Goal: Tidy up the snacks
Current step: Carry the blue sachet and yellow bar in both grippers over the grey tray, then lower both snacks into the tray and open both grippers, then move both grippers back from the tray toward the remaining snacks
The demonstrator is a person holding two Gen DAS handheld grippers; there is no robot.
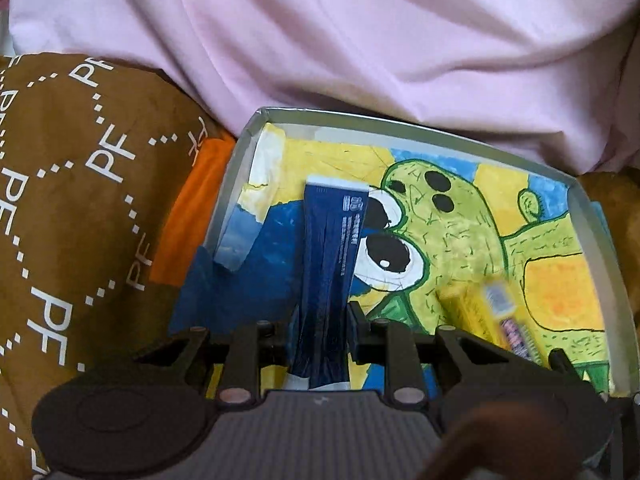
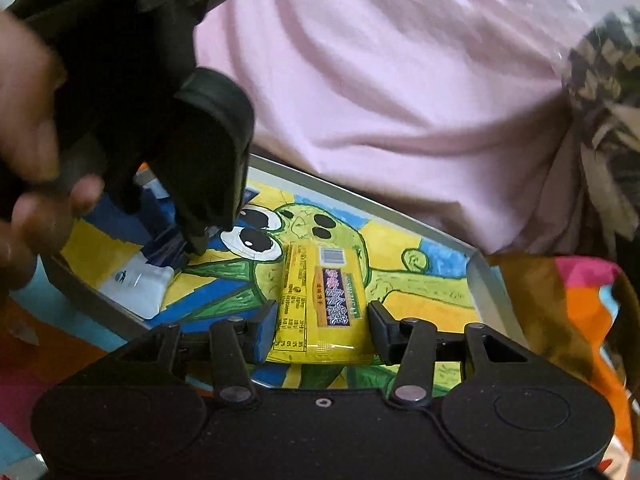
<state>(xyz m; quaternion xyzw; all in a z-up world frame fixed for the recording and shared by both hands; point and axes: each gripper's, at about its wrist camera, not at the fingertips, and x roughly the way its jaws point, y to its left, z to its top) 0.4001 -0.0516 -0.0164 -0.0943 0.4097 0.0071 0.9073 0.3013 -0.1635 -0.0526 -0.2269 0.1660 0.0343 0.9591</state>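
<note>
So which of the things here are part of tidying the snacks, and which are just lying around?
Part of the job:
- long dark blue snack packet, clamped in the left tongs
- flat yellow snack packet, between the open right tongs
- shallow grey tray with a cartoon drawing inside

Just lying about:
- pink cloth
- brown lettered fabric

In the left wrist view the yellow snack pack [image 1: 496,320] is smeared by motion blur and its near end is hidden behind the gripper body, so its print cannot be read. In the right wrist view the left gripper [image 2: 196,236] covers most of the dark blue packet [image 2: 164,248]. The person's hand [image 2: 32,160] is blurred and cut off by the left edge.
</note>
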